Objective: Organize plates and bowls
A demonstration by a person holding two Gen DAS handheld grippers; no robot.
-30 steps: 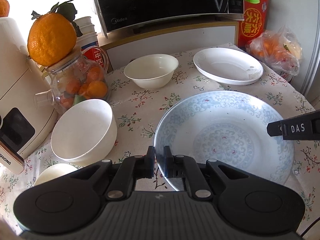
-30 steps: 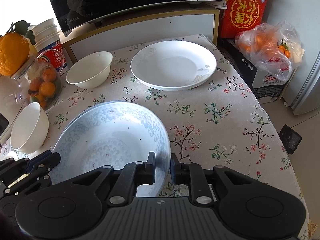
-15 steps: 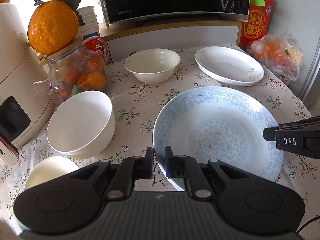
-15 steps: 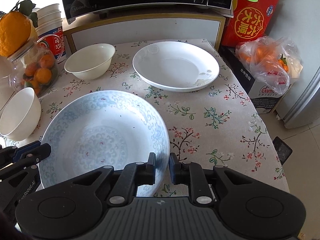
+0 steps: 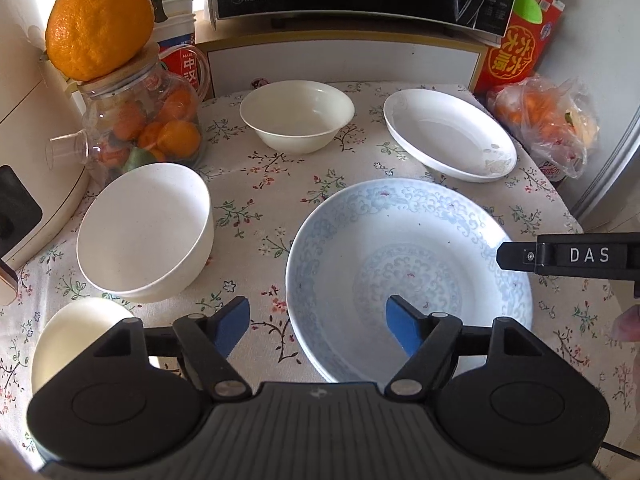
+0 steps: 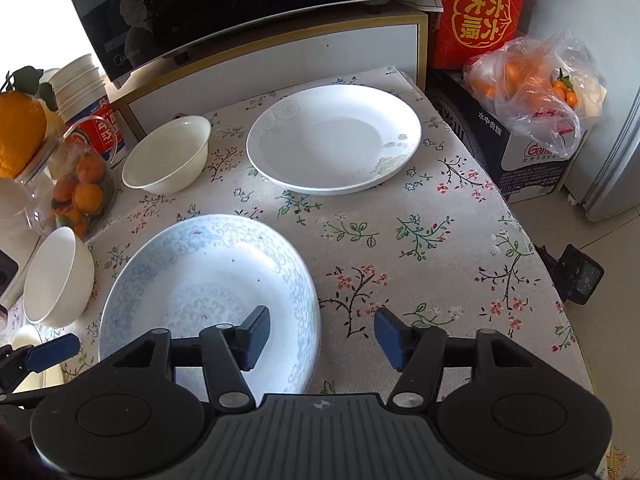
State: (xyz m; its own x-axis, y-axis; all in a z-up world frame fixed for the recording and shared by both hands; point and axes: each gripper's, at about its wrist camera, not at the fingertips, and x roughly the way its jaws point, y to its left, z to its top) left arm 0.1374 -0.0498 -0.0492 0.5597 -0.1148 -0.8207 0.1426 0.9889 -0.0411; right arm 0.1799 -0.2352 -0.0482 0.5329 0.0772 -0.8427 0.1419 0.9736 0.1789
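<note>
The left tongs (image 5: 318,326) and the right tongs (image 6: 320,336) are both opening, wide apart, each straddling one near edge of the blue-patterned plate (image 5: 408,276) with no pad pressing on it. The plate sits flat on the floral counter (image 6: 420,240), lower centre of the left view and lower left of the right view. This looks like the release step: the plate has been set down and is being let go. The white plate (image 6: 334,138) lies well apart in the upper middle of the right view. Two white bowls stand at the left: a deep bowl (image 5: 144,232) and a shallower bowl (image 5: 298,116) farther up. Next, the tongs likely need to lift clear of the rim, then pinch the white plate's edge for stacking.
</note>
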